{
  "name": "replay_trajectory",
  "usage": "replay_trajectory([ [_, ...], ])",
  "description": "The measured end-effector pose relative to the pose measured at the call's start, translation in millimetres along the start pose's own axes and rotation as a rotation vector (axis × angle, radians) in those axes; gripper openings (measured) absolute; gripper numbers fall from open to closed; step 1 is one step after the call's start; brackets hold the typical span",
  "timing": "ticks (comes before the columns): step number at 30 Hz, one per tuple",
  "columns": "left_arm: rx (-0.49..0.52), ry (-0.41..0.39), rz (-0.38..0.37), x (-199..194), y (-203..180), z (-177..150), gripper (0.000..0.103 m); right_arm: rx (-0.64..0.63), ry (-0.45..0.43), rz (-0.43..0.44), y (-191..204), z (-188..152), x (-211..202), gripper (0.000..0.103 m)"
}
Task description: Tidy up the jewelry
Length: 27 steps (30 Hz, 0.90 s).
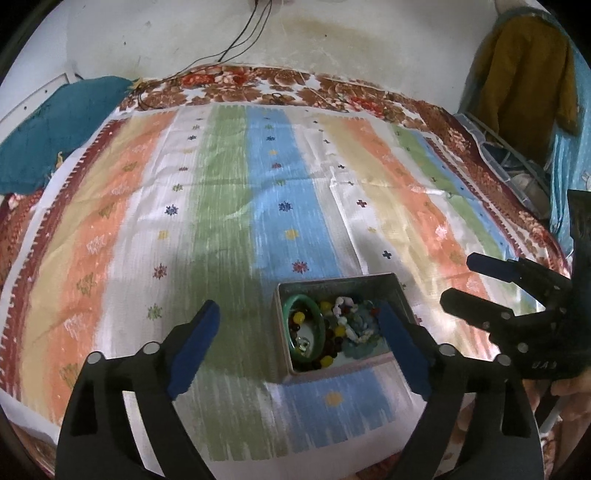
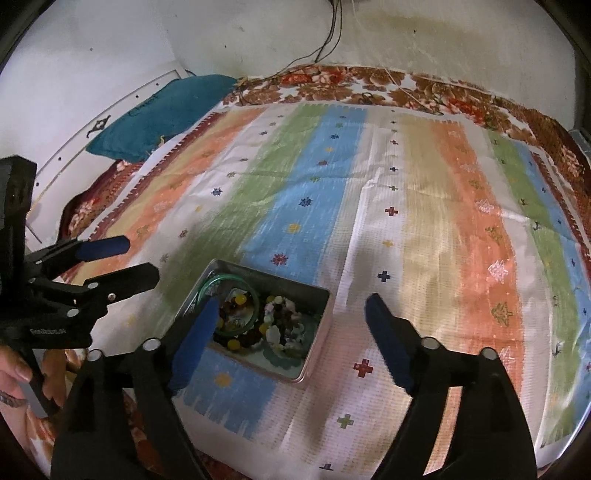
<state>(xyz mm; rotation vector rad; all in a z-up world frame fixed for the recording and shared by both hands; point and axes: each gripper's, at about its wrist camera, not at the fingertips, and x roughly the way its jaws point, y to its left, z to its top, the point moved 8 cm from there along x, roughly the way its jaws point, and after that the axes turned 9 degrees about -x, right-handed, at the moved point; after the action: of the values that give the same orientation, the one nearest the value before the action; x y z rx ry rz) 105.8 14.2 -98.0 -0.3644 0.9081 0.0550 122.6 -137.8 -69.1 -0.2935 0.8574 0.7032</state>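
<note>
A small metal tin [image 1: 397, 291] [image 2: 317, 332] lies on the striped cloth, full of jewelry: a green bangle [image 1: 320, 325] [image 2: 255, 306], yellow and dark beads [image 1: 300, 316] [image 2: 242, 298] and white bead strings [image 1: 345, 325] [image 2: 275, 334]. My left gripper [image 1: 297, 325] is open and empty, its right finger over the tin's right side; it also shows at the left of the right wrist view [image 2: 142, 258]. My right gripper [image 2: 290, 314] is open and empty, its left finger over the tin's left end; it shows at the right of the left wrist view [image 1: 456, 278].
The striped cloth [image 1: 229, 206] [image 2: 424, 206] covers a bed with a floral sheet [image 1: 332, 88]. A teal pillow [image 1: 55, 125] [image 2: 159, 110] lies at the far left. Cables [image 1: 240, 33] hang on the wall. Clothes [image 1: 528, 74] hang at the right.
</note>
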Motion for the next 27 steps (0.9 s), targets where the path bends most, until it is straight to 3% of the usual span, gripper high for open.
replay_trajectory([
  [2,0.006,0.003,0.008,-0.5,1.5,-4.5,0.097,-0.002,-0.016,0.000,-0.9,0.3,-4.6,0.090],
  [7,0.039,0.005,-0.007,-2.9,-3.3,-9.8,0.097,-0.026,-0.029,-0.003,1.7,-2.5,-10.5,0.097],
  [14,0.097,-0.026,-0.024,-9.4,-16.2,-11.1,0.097,-0.030,-0.036,-0.009,1.8,-5.1,-15.9,0.098],
  [17,0.139,-0.055,0.030,-12.0,-18.6,-11.1,0.097,-0.041,-0.030,-0.008,3.8,-5.7,-15.7,0.098],
  [21,0.177,-0.066,0.037,-13.5,-25.7,-11.5,0.097,-0.059,-0.035,-0.019,6.5,-6.6,-18.0,0.098],
  [27,0.165,-0.082,0.034,-17.4,-21.9,-8.7,0.097,-0.030,-0.048,-0.002,1.8,-6.4,-20.9,0.098],
])
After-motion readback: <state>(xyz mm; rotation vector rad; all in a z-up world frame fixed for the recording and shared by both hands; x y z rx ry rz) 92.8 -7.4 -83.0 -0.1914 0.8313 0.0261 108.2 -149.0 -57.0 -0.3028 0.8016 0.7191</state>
